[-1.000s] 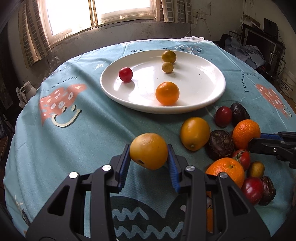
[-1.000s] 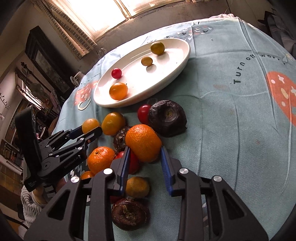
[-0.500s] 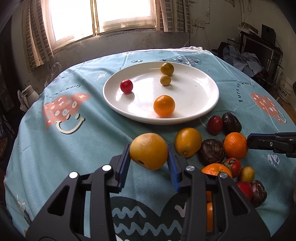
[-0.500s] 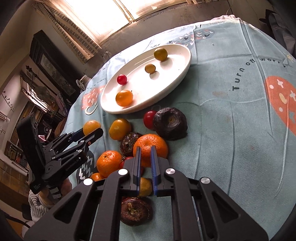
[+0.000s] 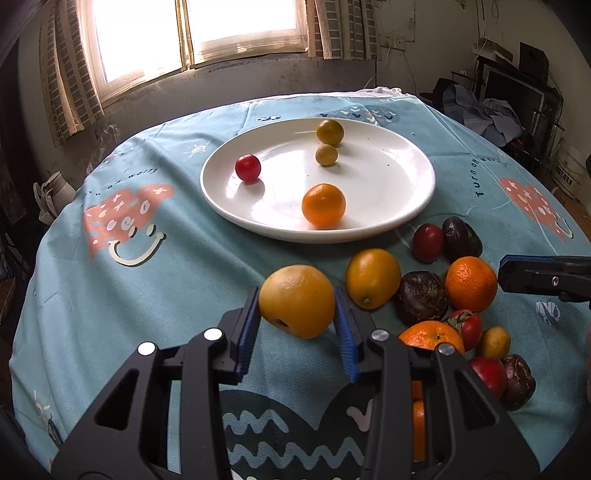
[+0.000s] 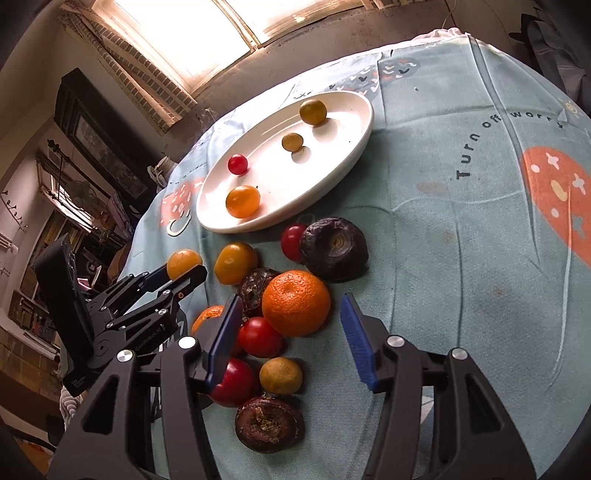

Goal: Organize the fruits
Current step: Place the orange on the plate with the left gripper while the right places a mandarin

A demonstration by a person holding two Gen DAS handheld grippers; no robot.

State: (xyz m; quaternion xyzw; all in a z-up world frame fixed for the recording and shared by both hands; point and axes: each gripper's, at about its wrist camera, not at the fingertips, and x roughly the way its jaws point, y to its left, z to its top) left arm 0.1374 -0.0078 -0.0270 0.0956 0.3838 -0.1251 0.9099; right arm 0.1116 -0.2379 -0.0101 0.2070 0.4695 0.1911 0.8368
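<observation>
**L gripper clamped on yellow-orange citrus; R jaws opening over fruit pile**

1. L gripper (image 5: 297,325): I read both blue pads pressed on the sides of a yellow-orange citrus (image 5: 296,301). Fruit is carried clear of the teal tablecloth (image 5: 122,295), short of the white plate (image 5: 406,206). In the R wrist view the same gripper (image 6: 184,267) shows at far left w/ the fruit (image 6: 181,263) at its tip.

2. R gripper (image 6: 291,336): jaws are opening. Pads stand apart on either side of a bumpy orange mandarin (image 6: 295,302); I see a gap on both sides, so no pad presses it. Mandarin sits on the cloth.

3. Plate contents, L wrist view: red cherry tomato (image 5: 248,168), orange citrus (image 5: 323,205) near the front rim, greenish-yellow citrus (image 5: 330,132) at the back, and a smaller yellowish fruit (image 5: 326,154) just in front of it.

4. Pile on cloth, beside the plate's near edge, R wrist view:
- yellow citrus (image 6: 235,263) at the pile's left end
- small red fruit (image 6: 292,242) touching a large dark purple-brown fruit (image 6: 334,249)
- second dark fruit (image 6: 256,290) against the mandarin's left side
- red tomato (image 6: 259,336) below the mandarin
- second mandarin (image 6: 207,318), partly behind the L pad of the R gripper
- small yellow citrus (image 6: 280,374), red fruit (image 6: 236,382), third dark fruit (image 6: 269,422) nearest the camera.

5. Bkgd: window (image 5: 199,33) w/ curtains beyond the table.
</observation>
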